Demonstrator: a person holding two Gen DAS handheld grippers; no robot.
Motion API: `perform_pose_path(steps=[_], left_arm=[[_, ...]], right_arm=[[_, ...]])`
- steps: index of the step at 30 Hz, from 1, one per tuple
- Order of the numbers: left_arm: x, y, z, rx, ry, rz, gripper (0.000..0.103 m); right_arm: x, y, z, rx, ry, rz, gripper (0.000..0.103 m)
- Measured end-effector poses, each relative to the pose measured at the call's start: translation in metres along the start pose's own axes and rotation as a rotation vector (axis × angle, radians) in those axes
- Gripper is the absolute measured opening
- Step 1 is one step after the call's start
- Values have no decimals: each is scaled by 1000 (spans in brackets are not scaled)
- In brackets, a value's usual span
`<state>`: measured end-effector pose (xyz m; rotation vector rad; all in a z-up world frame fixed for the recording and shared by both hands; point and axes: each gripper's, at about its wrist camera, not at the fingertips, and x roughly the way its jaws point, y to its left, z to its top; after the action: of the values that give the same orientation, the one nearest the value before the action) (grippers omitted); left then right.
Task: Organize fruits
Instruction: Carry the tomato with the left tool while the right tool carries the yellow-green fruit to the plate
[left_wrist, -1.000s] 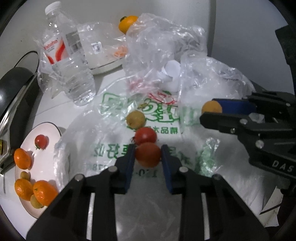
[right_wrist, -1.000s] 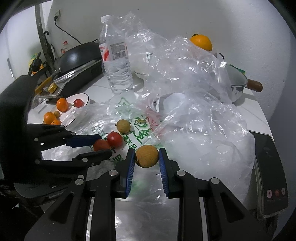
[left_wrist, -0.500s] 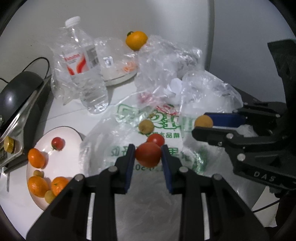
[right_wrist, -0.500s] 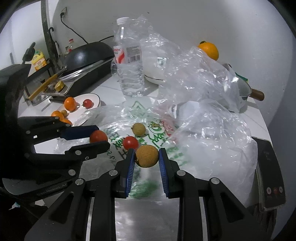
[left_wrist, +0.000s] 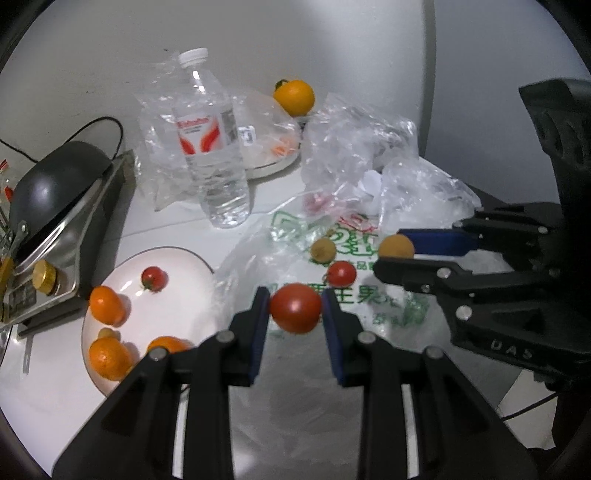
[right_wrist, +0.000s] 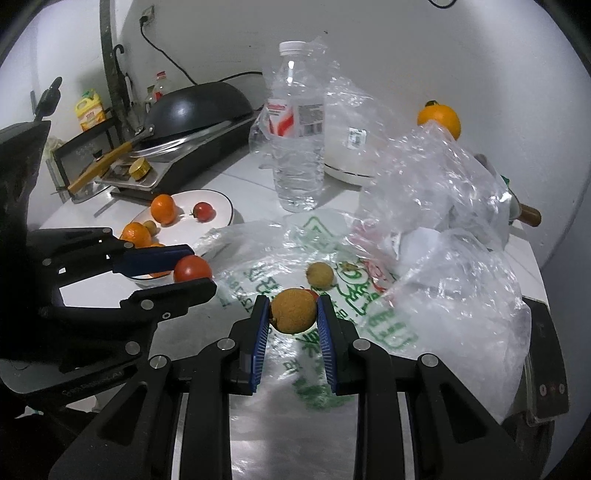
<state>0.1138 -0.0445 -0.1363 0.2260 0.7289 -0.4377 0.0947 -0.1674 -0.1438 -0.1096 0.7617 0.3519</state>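
My left gripper (left_wrist: 295, 308) is shut on a red tomato (left_wrist: 295, 313), held above the printed plastic bag (left_wrist: 373, 299) just right of the white plate (left_wrist: 177, 295). My right gripper (right_wrist: 293, 312) is shut on a round brown fruit (right_wrist: 293, 311); in the left wrist view it is the brown fruit (left_wrist: 396, 246) between blue pads. On the bag lie a small red tomato (left_wrist: 341, 273) and a yellowish fruit (left_wrist: 323, 250). The plate holds several oranges (left_wrist: 107, 304), a cherry tomato (left_wrist: 153, 277) and small yellowish fruits.
A water bottle (left_wrist: 210, 147) stands behind the plate. Crumpled clear bags (right_wrist: 443, 229) fill the right side. An orange (left_wrist: 294, 96) sits at the back on a white pot. A black wok (right_wrist: 199, 107) on a stove lies left; a black appliance (right_wrist: 546, 369) is at the right edge.
Both grippers have lifted and drawn back from the bag with their fruits; the plate has come further into the left wrist view.
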Motion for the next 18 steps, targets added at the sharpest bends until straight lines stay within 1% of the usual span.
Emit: perform_pose_path(steps=[6,18], left_arm=[[-11,11,-4,-11,-16,5,29],[-26,49,-14,-66,-34,44,29]], right_arm=[[5,16,7,-23,2,9,28],[13,44,19,-71,8,25,28]])
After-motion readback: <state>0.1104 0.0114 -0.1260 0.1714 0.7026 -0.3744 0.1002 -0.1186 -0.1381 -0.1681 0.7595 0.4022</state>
